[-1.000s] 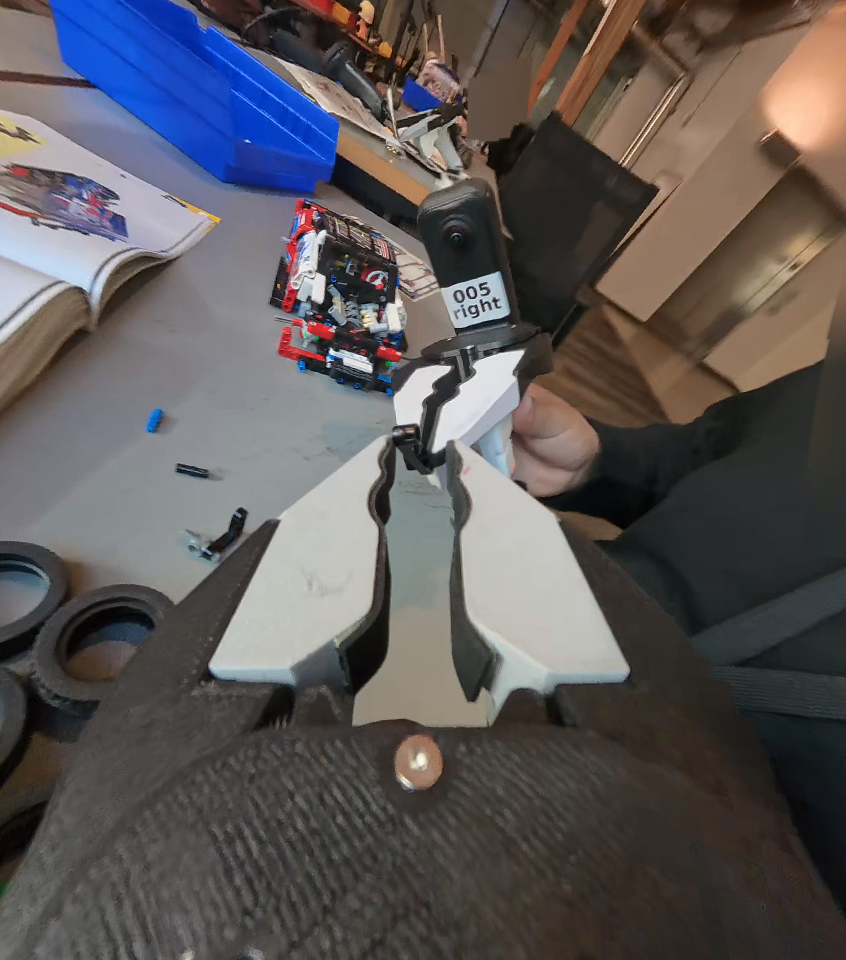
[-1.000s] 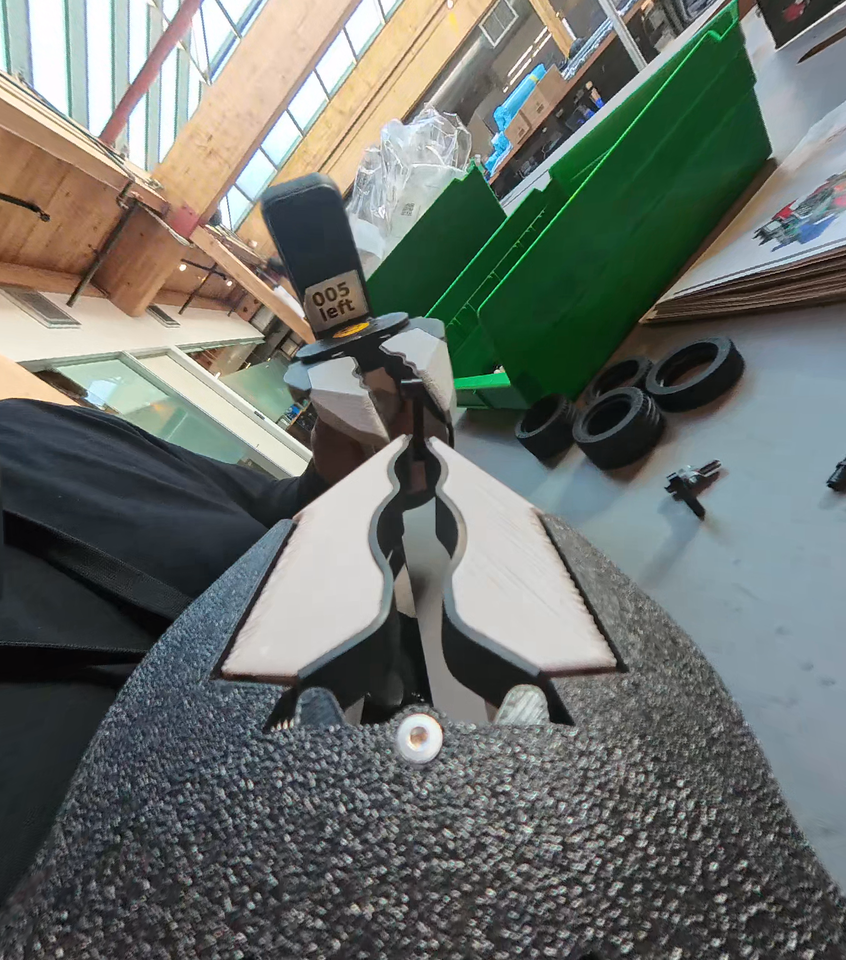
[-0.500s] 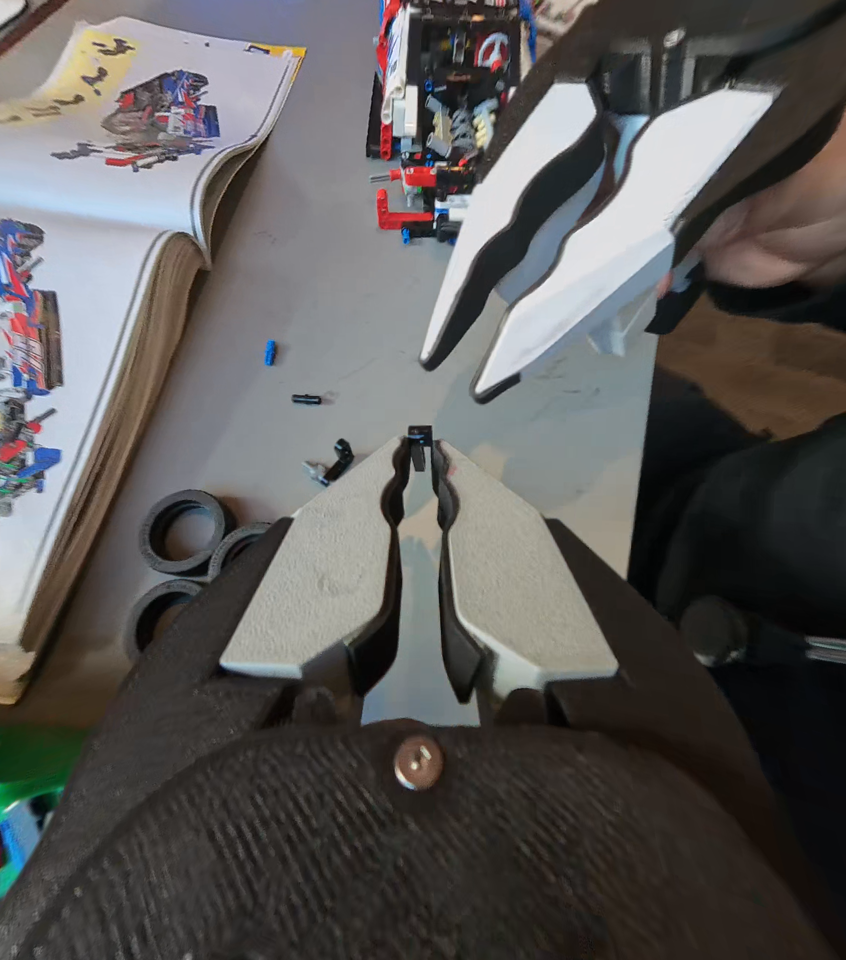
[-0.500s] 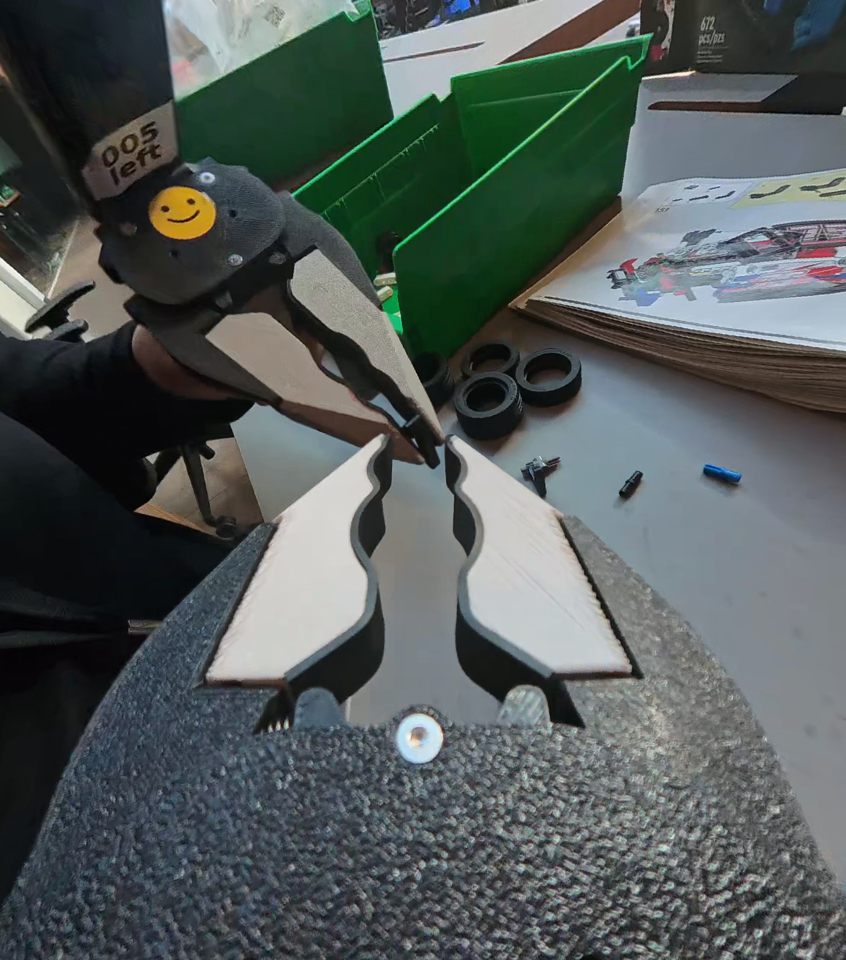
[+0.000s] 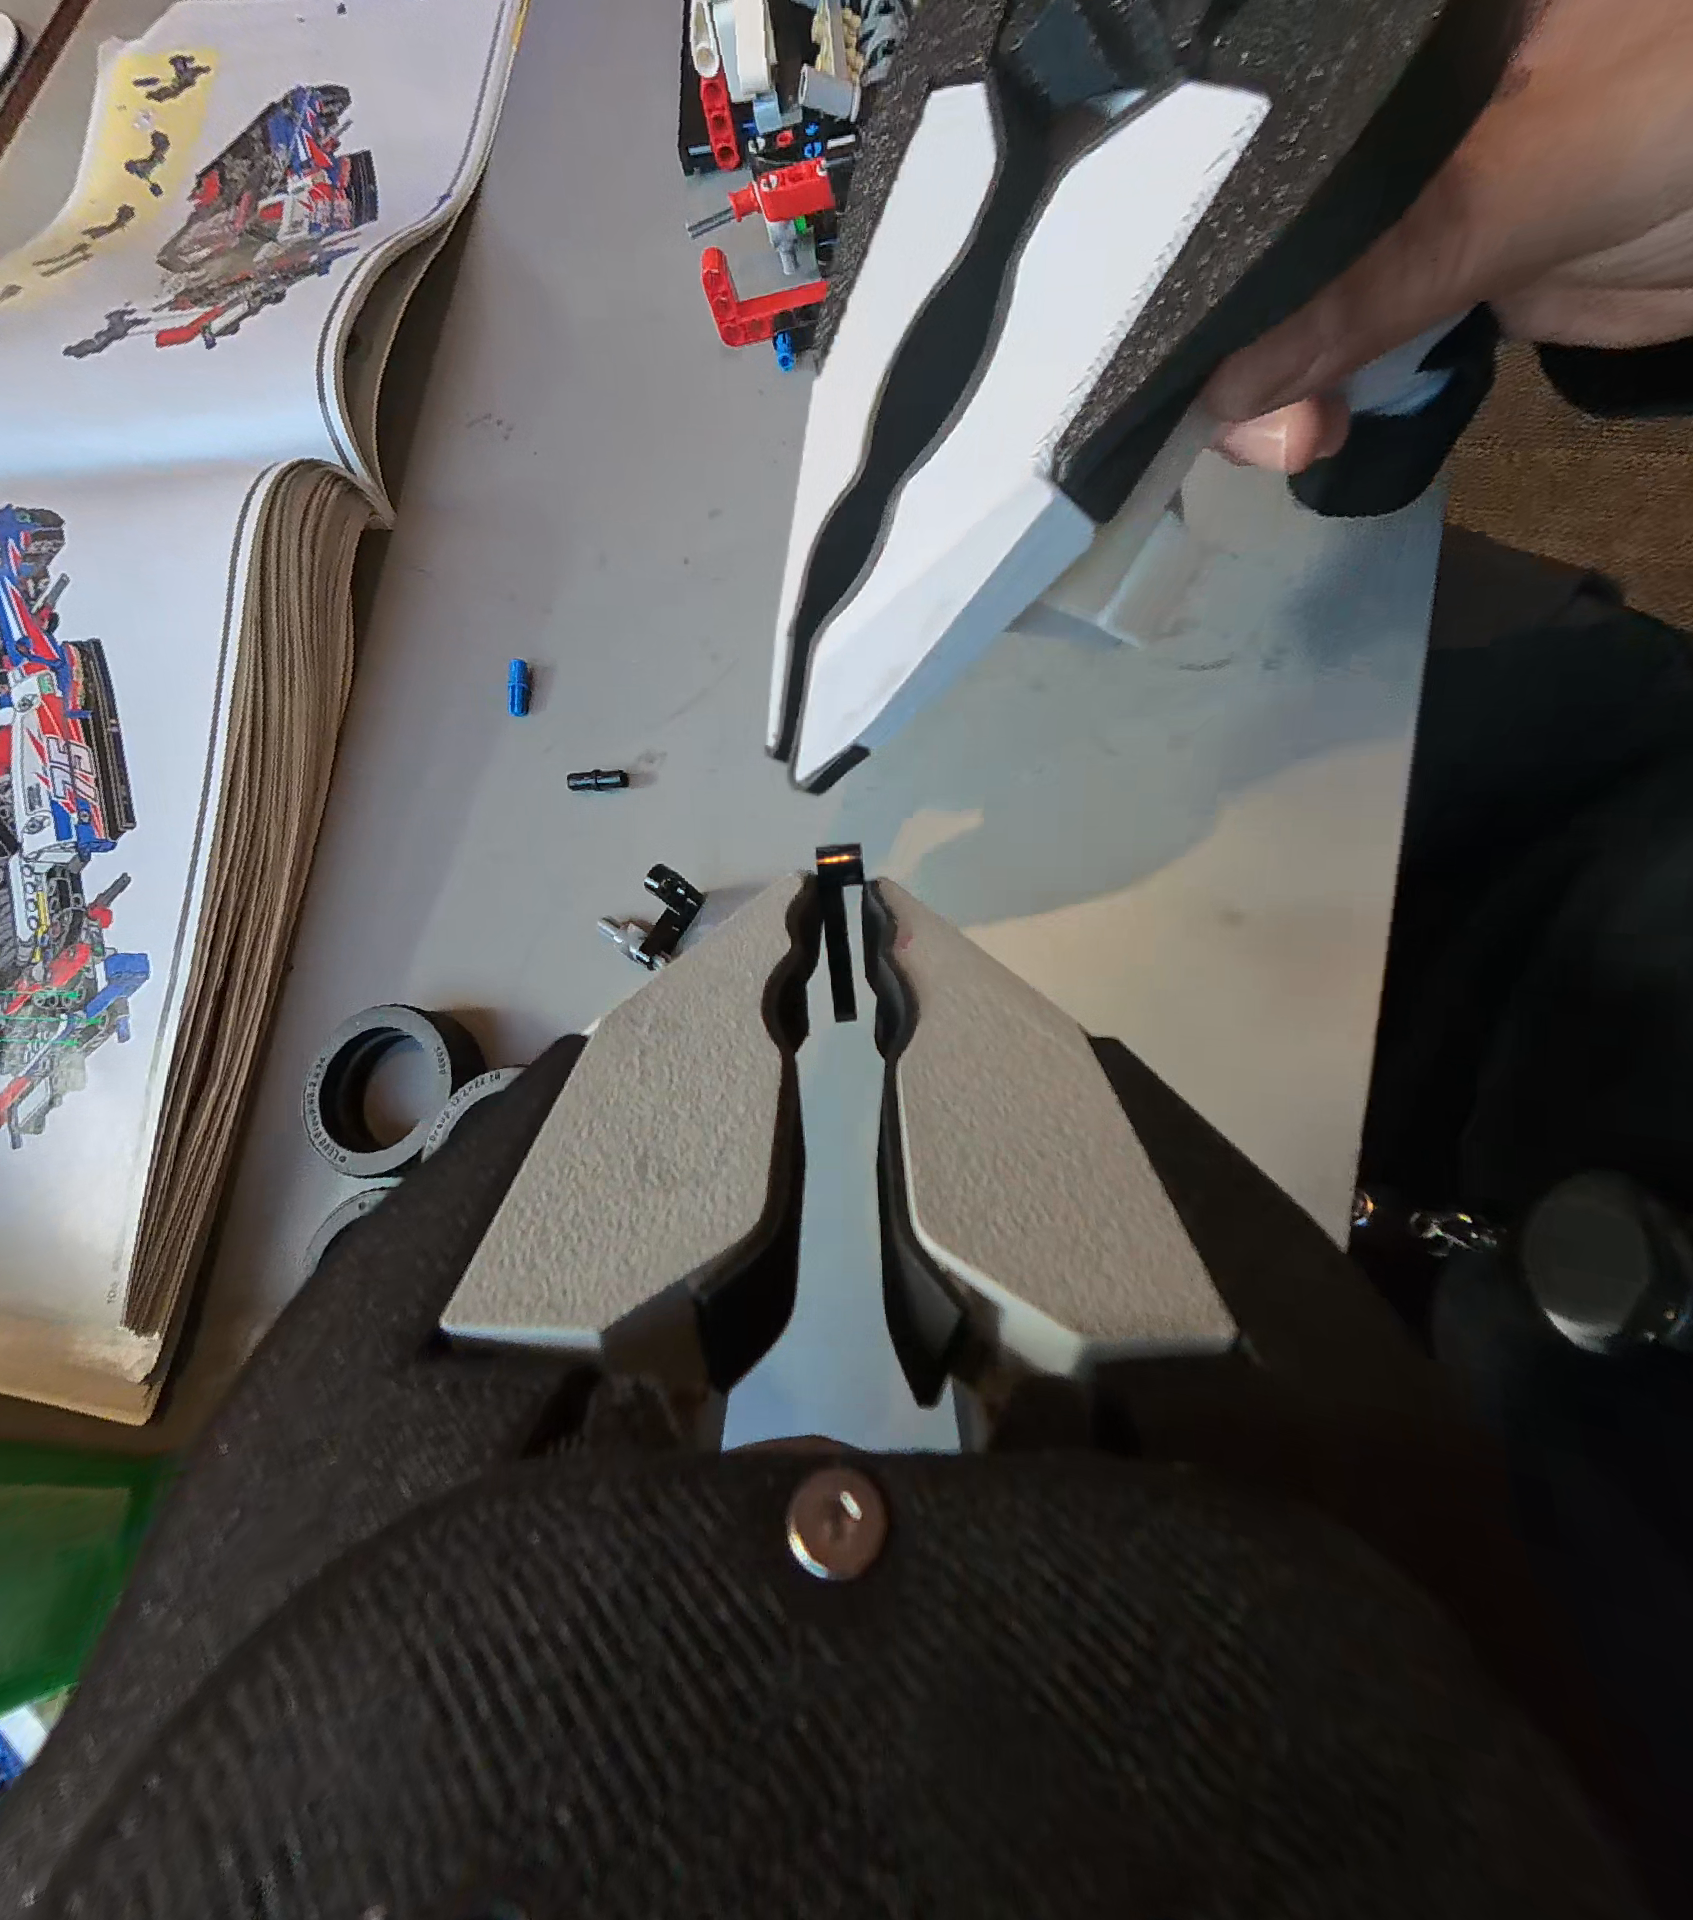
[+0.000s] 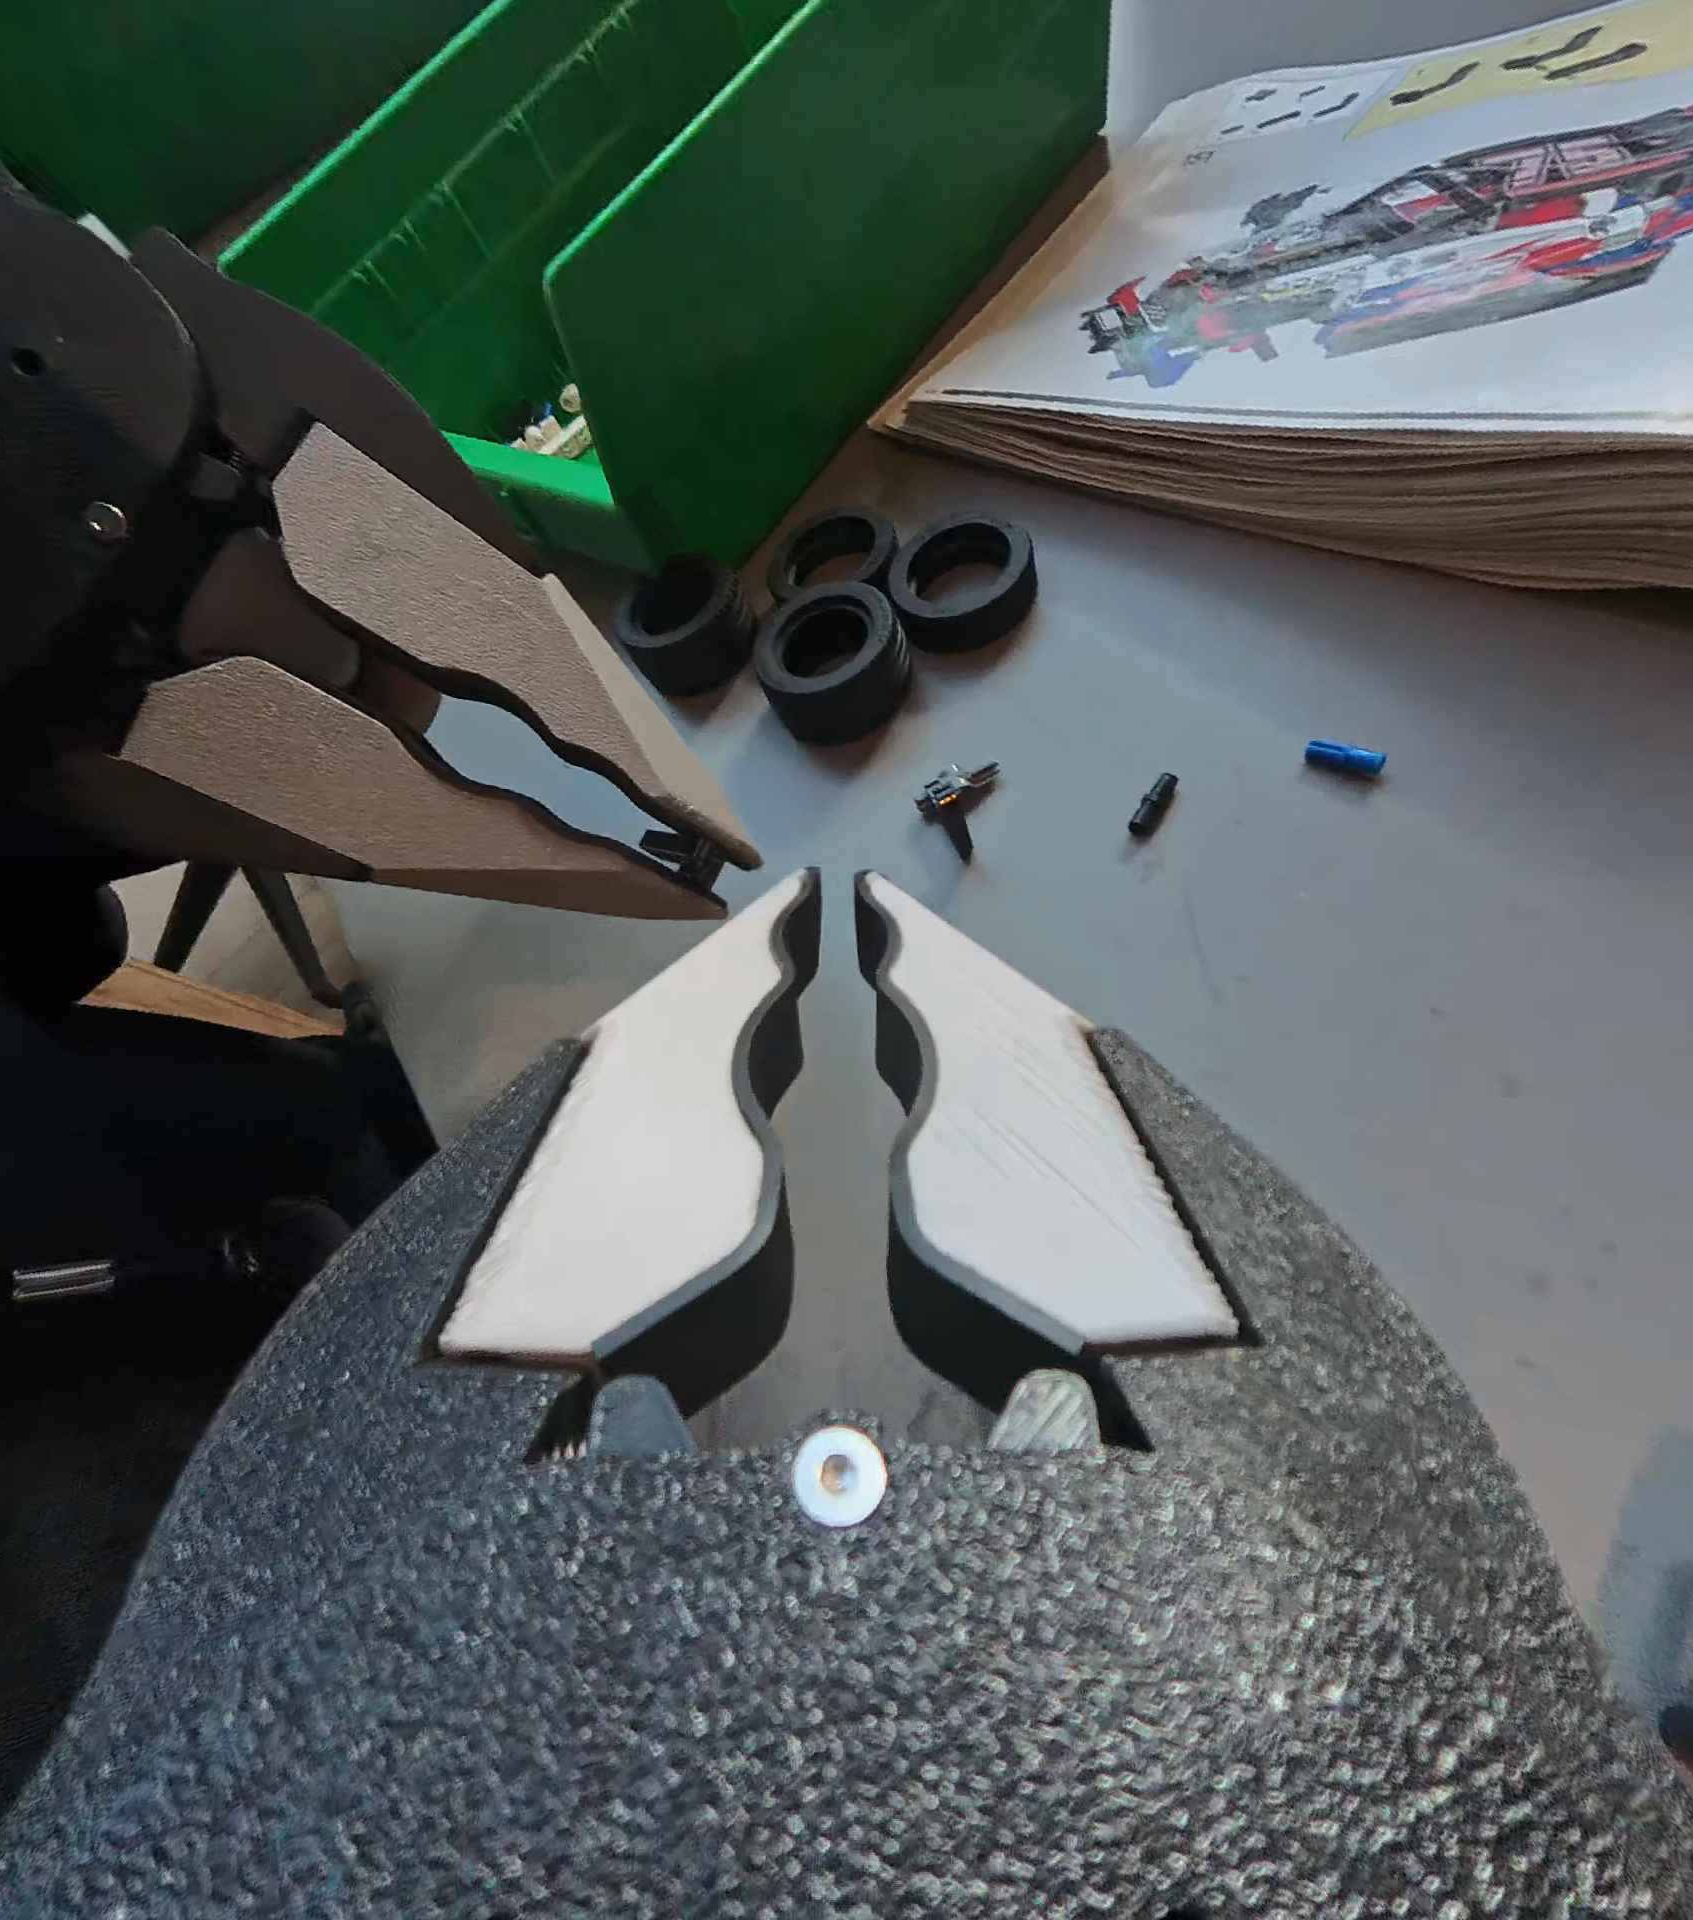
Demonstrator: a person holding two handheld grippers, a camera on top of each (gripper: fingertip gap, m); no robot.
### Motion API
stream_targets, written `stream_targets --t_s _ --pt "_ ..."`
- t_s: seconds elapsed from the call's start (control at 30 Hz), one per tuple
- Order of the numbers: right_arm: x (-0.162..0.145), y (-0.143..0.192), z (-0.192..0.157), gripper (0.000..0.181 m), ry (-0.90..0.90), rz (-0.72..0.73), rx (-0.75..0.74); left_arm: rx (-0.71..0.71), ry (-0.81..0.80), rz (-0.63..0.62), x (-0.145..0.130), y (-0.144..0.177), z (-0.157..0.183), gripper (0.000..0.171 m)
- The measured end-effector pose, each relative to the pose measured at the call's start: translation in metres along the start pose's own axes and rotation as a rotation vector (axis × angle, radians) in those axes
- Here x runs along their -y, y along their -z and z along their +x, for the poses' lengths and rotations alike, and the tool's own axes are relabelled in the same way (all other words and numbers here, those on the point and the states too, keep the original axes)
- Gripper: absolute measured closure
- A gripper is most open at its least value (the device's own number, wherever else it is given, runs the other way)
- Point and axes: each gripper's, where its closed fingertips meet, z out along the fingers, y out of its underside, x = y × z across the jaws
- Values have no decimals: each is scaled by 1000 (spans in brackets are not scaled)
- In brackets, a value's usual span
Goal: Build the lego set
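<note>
My left gripper [image 5: 838, 883] is shut on a small thin black lego piece [image 5: 838, 935] and holds it above the grey table [image 5: 1081, 831]. It also shows in the right wrist view [image 6: 733, 885], with the black piece [image 6: 681, 848] at its tips. My right gripper [image 6: 837, 883] is nearly closed with a thin gap and nothing in it. Its tips [image 5: 795, 767] hang just beyond the left gripper's tips, apart from them. The partly built red, black and white lego model [image 5: 769, 135] stands at the far side of the table.
Loose on the table: a blue pin [image 5: 518, 688], a black pin [image 5: 597, 779], a black and grey connector [image 5: 655, 920], several black tyres [image 6: 831, 665]. An open instruction book [image 5: 94, 520] lies left. Green bins [image 6: 717, 260] stand beyond the tyres. My left and right fingertips are right by each other. My right gripper's tips are some 8 cm from the black pin [image 5: 597, 779]. Look for it in the right wrist view [image 6: 1155, 801] too.
The right gripper's fingers have come nearly together, empty. Both grippers have tilted down toward the table and drawn slightly apart. The left gripper still holds the black piece.
</note>
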Motion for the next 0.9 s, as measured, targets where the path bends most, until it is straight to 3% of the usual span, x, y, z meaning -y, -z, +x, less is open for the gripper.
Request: stream_targets --t_s 0.1,0.27,0.37,0.57,0.67,0.9 --pt "4 5 -11 159 11 34 77 -23 21 -31 -7 -6 1 167" --pt "-10 0 -14 164 117 -65 79 -43 -7 -19 -4 -8 6 167" --pt "-7 -3 -21 173 -35 -59 170 26 -83 -9 -3 -9 0 168" --pt "-5 -1 -25 171 -295 -23 332 58 -112 61 3 -5 1 168" --pt "-1 1 -21 163 -345 12 347 48 -103 61 3 -7 2 168" --pt "1 3 -24 174 -318 1 356 97 -160 103 9 -6 1 167"
